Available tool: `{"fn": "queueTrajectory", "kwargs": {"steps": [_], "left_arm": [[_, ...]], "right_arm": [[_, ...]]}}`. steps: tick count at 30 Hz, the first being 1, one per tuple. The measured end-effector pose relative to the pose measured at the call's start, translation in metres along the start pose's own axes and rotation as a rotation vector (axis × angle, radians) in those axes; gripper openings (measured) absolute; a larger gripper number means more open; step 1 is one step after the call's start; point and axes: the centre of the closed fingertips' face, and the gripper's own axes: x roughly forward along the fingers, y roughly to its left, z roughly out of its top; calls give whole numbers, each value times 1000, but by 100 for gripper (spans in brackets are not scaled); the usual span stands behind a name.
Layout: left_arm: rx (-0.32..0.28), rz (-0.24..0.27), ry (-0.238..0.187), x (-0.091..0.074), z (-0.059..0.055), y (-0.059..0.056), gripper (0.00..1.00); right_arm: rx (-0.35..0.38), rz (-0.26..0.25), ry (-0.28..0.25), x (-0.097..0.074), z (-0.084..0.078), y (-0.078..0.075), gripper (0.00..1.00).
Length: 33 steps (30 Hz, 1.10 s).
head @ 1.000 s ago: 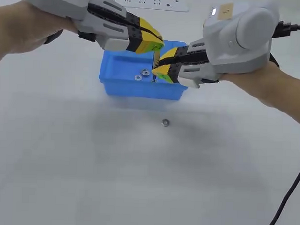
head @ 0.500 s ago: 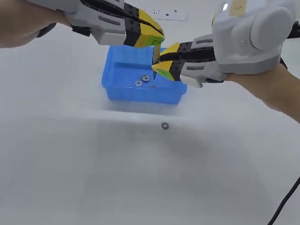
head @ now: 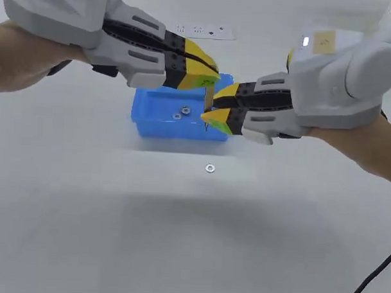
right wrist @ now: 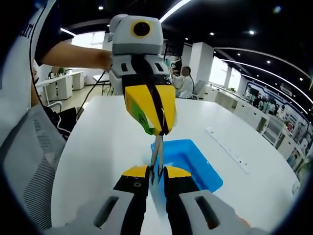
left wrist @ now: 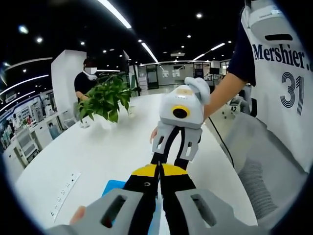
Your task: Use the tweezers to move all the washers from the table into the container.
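Pinching thin metal tweezers (right wrist: 156,156), we hold left gripper (head: 212,71) and right gripper (head: 213,115) jaws closed on them by the blue rectangular container (head: 154,128).

Probably an open-plan office: long white desks (right wrist: 58,81), ceiling strip lights (left wrist: 115,13), potted plant (left wrist: 105,99).

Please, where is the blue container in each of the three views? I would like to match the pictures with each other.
Head view: the blue container is just above the middle of the picture.
Left gripper view: a small part of the blue container shows low down, left of the jaws.
Right gripper view: the blue container lies right of centre, beyond the jaws.
Shared landmark: the white power strip, which lies on the far side of the container.
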Motion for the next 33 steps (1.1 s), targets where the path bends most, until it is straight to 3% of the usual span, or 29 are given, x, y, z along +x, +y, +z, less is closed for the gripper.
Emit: {"fn": "queueTrajectory", "kwargs": {"steps": [8,20,25,33], "left_arm": [[-23,-33,-10,10,-7,-15,5],[-69,-58,-16,20,-23,-30,5],[-97,-56,-1,23,-36,-32,5],[-112,-44,-7,26,-42,-31,5]], "right_arm": [[44,15,23,-5,-21,13,14],[83,22,45,2,-44,24,13],[96,28,53,6,-52,25,13],[103,30,65,13,-59,23,13]]}}
